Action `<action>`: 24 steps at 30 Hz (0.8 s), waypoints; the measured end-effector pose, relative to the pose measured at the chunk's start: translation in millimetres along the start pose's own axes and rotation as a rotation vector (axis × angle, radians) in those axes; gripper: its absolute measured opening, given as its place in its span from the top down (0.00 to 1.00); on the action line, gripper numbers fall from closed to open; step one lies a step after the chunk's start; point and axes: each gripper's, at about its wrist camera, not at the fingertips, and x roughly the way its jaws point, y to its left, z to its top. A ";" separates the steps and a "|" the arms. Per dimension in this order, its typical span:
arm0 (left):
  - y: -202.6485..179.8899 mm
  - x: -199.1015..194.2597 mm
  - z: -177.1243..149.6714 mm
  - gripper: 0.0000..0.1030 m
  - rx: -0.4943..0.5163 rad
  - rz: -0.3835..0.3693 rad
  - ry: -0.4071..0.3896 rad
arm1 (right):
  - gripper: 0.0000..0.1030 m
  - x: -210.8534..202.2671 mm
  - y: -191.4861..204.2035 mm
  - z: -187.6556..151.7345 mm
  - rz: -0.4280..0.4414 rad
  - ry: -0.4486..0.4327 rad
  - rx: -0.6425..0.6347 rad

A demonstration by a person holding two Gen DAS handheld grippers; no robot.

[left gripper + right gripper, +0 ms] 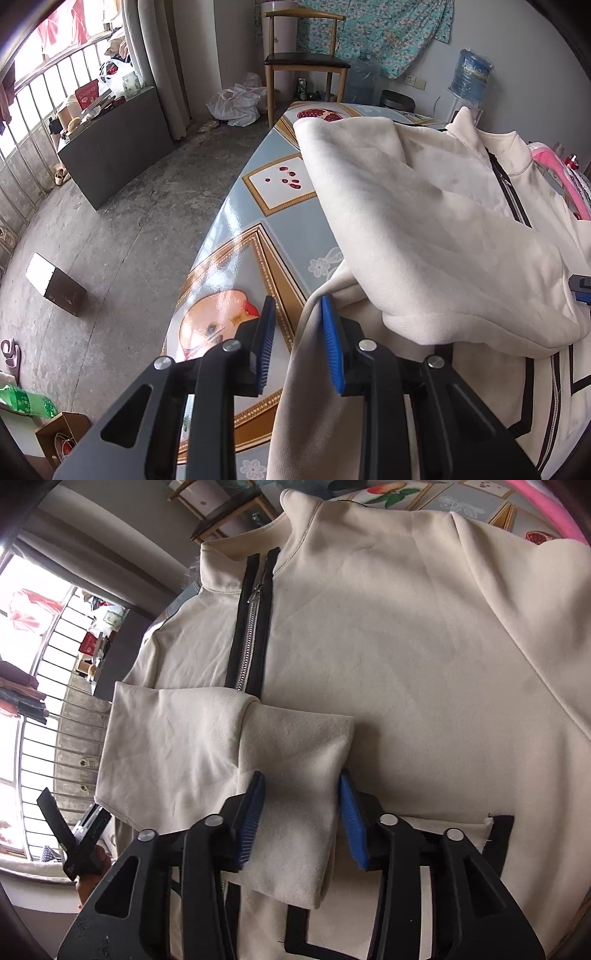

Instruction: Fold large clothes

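Now, with the jacket (388,646) flat on the desk (258,206) and its sleeve (291,775) laid across the zip (251,627), right fingers (255,812) open astride the cuff, left fingers (330,343) narrowly apart on nothing, smooth before folding.

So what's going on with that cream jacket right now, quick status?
Left gripper jaws open at the jacket's side edge. Right gripper jaws open, straddling the folded-over sleeve. Nothing in the way.
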 end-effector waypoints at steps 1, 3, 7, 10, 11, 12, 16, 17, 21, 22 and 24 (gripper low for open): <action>0.4 0.2 -0.1 0.76 -0.007 -0.001 -0.001 | 0.44 1.6 5.2 -1.2 -0.018 -0.007 -0.018; 2.5 0.0 0.0 0.76 -0.023 -0.005 0.000 | 0.45 4.1 19.3 -6.8 -0.103 -0.032 -0.089; 3.2 0.6 -1.1 0.76 -0.043 -0.011 -0.002 | 0.78 0.9 36.1 -13.7 -0.202 -0.080 -0.159; 1.9 0.5 -1.7 0.76 -0.046 -0.005 -0.003 | 0.91 -17.9 43.1 -3.8 -0.177 -0.144 -0.150; 1.5 0.5 -1.9 0.76 -0.045 -0.002 -0.002 | 0.92 -28.5 47.0 1.8 -0.177 -0.187 -0.156; 1.3 0.3 -1.6 0.76 -0.044 0.000 -0.002 | 0.92 -43.6 50.6 7.8 -0.183 -0.244 -0.157; 3.3 0.8 -1.8 0.76 -0.057 -0.006 0.005 | 0.92 -106.9 40.1 30.4 -0.179 -0.432 -0.093; 3.7 1.1 -1.1 0.75 -0.062 -0.010 0.009 | 0.92 -115.4 30.8 34.3 -0.180 -0.449 -0.066; 2.9 1.8 0.2 0.74 -0.055 -0.009 0.012 | 0.92 -104.6 -13.8 36.9 -0.175 -0.385 0.037; 3.3 1.9 0.2 0.74 -0.057 -0.010 0.011 | 0.92 -95.4 -18.8 35.4 -0.186 -0.361 0.050; 3.9 2.1 0.1 0.74 -0.061 -0.012 0.011 | 0.92 -81.7 -25.3 33.2 -0.183 -0.333 0.062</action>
